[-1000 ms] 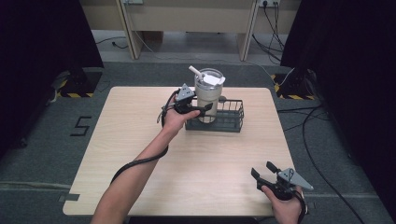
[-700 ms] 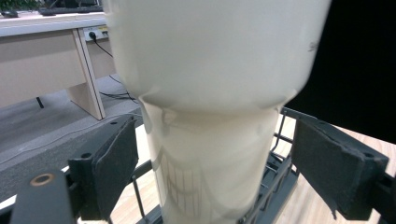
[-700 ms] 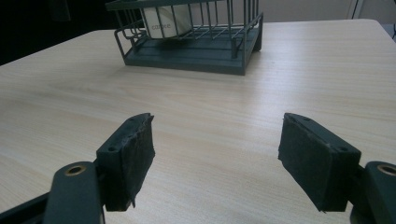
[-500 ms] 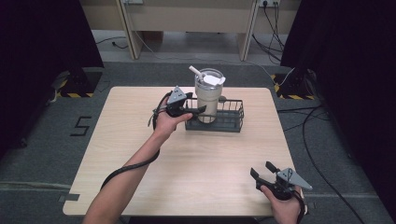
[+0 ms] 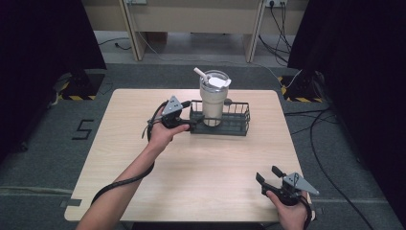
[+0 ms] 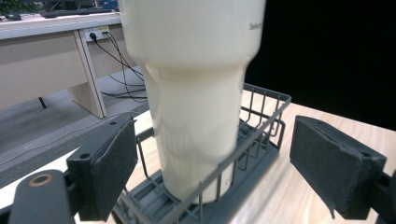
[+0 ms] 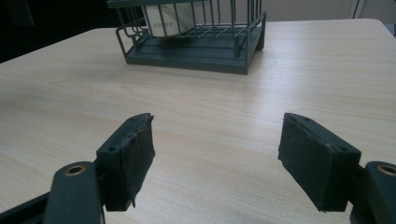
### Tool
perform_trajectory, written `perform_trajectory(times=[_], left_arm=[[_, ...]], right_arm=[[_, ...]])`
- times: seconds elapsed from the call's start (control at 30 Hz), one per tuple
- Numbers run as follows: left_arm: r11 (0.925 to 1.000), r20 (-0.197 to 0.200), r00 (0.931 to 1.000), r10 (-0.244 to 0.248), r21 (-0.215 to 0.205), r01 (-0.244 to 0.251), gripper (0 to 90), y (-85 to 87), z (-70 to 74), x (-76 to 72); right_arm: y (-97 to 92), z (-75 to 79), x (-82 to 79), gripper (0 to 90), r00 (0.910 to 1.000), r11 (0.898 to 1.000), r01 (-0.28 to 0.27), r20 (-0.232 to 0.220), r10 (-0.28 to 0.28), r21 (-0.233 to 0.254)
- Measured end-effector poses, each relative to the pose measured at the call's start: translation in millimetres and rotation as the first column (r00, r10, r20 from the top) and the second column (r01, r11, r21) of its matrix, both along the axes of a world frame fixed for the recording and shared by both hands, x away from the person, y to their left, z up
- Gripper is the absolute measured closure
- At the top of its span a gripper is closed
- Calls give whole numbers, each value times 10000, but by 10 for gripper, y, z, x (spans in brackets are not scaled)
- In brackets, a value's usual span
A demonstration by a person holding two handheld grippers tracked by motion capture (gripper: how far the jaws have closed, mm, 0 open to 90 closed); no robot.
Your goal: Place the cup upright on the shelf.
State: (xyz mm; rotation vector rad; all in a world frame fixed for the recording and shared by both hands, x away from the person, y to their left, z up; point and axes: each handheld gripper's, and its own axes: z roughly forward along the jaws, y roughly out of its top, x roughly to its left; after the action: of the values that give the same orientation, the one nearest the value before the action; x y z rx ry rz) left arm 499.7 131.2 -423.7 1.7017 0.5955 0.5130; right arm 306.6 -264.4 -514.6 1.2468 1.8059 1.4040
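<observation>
A cream tumbler (image 5: pixel 213 100) with a clear lid and a white straw stands upright in the left end of a dark wire basket (image 5: pixel 238 125), which sits on the far half of the light wood counter (image 5: pixel 201 172). The left claw (image 5: pixel 191 122) is held level at the basket's left end, close to the rim, its jaws apart and gripping nothing. In the left gripper view the tumbler (image 6: pixel 196 88) rises between the two black pads, which stand to either side of it with clear gaps and do not touch it; the basket (image 6: pixel 261 123) wire passes in front of the tumbler's foot. The cable of that claw loops down along the person's left forearm toward the near edge of the counter. The right claw (image 5: pixel 269 176) is held low near the near right corner of the counter, well apart from the basket, jaws spread wide with bare counter between them. In the right gripper view the basket (image 7: pixel 196 44) lies farther off, with the lower part of the tumbler (image 7: pixel 167 18) showing through its wires.
</observation>
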Motion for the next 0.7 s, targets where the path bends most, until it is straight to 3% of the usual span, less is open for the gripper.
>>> perform_trajectory(times=[0.43,0.7], left_arm=[[9995,74,9998,198,-236,-196,144,388,-58,-341],[9985,63,9988,485,-256,-483,144,620,-172,-548]], right_arm=[[-2,2,-8,268,10000,10000,63,3,-63,-18],[2,7,-13,268,10000,10000,62,46,-62,-36]])
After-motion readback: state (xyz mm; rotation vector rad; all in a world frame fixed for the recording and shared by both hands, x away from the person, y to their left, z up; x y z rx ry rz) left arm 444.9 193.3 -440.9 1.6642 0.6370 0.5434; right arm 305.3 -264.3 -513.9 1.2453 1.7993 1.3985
